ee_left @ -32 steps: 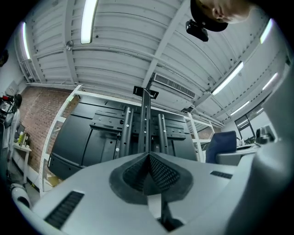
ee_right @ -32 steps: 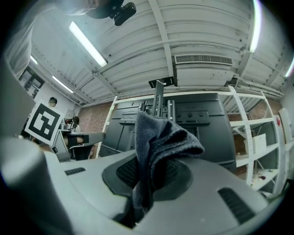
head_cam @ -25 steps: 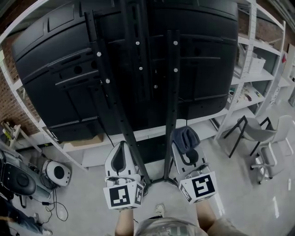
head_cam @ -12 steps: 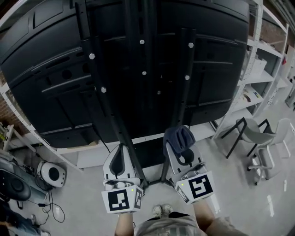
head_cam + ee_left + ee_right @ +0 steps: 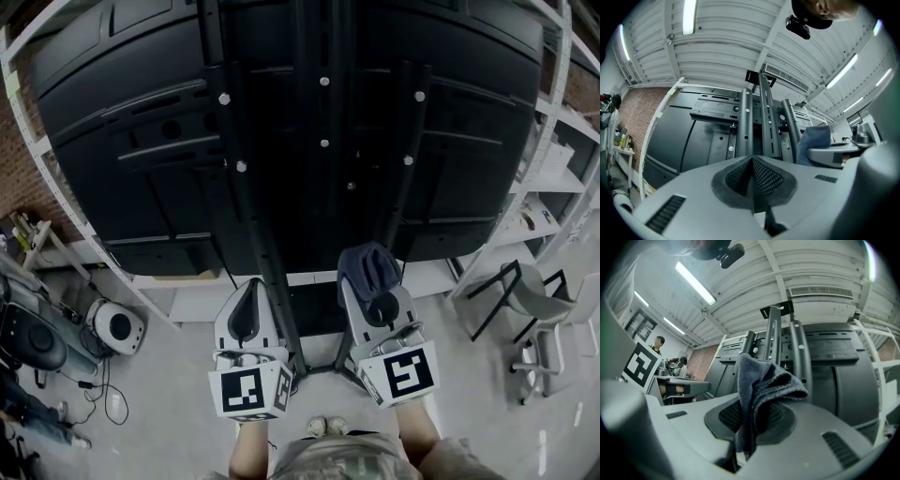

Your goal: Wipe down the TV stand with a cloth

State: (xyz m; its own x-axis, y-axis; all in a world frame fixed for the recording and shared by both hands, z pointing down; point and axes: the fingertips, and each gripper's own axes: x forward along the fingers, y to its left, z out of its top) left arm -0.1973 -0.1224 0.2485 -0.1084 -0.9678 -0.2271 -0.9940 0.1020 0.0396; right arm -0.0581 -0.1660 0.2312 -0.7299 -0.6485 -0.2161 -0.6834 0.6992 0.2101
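Observation:
The black TV stand (image 5: 265,272) rises in front of me, its two slanted posts bolted to the back of a large black TV (image 5: 141,187). My right gripper (image 5: 369,284) is shut on a dark blue-grey cloth (image 5: 367,266), which bunches above its jaws beside the right post (image 5: 401,187). In the right gripper view the cloth (image 5: 761,385) hangs folded from the gripper (image 5: 749,418), with the posts (image 5: 799,362) just behind. My left gripper (image 5: 251,300) is shut and empty, close to the left post. The left gripper view shows the gripper (image 5: 753,161), the posts (image 5: 746,126) ahead and the cloth (image 5: 815,140) at right.
White shelving (image 5: 553,150) runs behind and beside the TV. Grey chairs (image 5: 530,300) stand on the floor at right. Equipment and cables (image 5: 117,323) lie at left. The stand's base (image 5: 319,367) spreads on the floor just ahead of the person's feet (image 5: 323,427).
The TV back now fills more of the head view. Both grippers stay side by side, and the cloth in the right gripper has risen slightly toward the TV's lower edge.

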